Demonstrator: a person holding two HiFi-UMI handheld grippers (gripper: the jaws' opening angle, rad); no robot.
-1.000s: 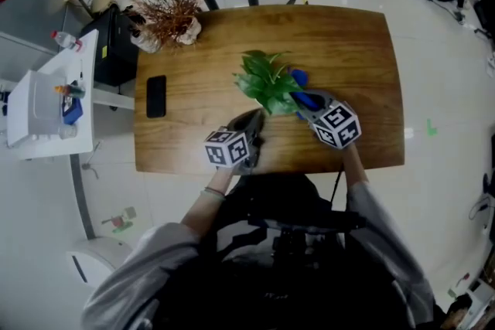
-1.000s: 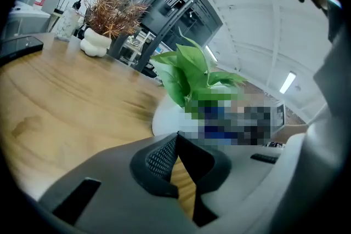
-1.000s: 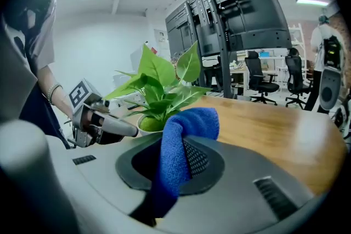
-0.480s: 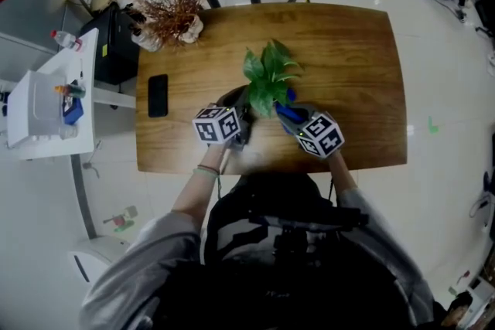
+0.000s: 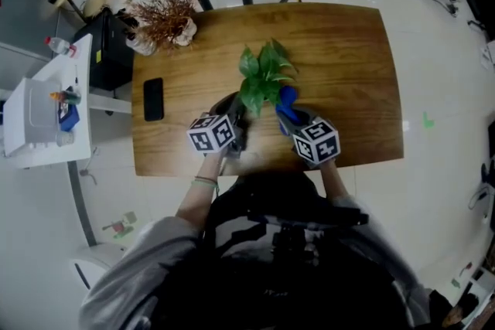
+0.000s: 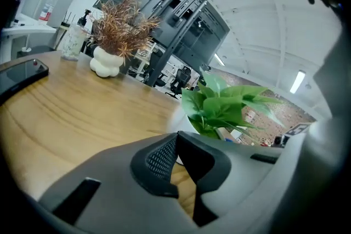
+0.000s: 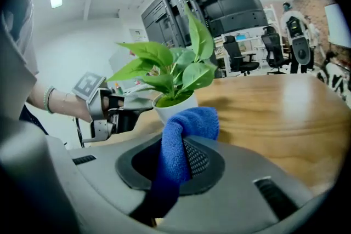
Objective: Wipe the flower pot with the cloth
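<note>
The right gripper [image 7: 178, 160] is seen clamped on the blue cloth [image 7: 185, 137], which is pinched between its jaws and bunched up past their tips. The bunched end is held close against the right side of the white flower pot [image 7: 173, 108]; whether it touches cannot be told. The left gripper [image 6: 177, 157] is found with its jaws pressed together at the tips and nothing held between them, and it is pointed at the pot's left side, just beside it. In the head view the pot is hidden under its green leaves [image 5: 261, 78], with the cloth [image 5: 287, 97] at their right edge. The pot is set near the middle of a wooden table [image 5: 348, 50]. A dark phone [image 5: 153, 98] is laid flat to the pot's left, and a dried plant [image 5: 164, 11] is placed beyond it, further left.
</note>
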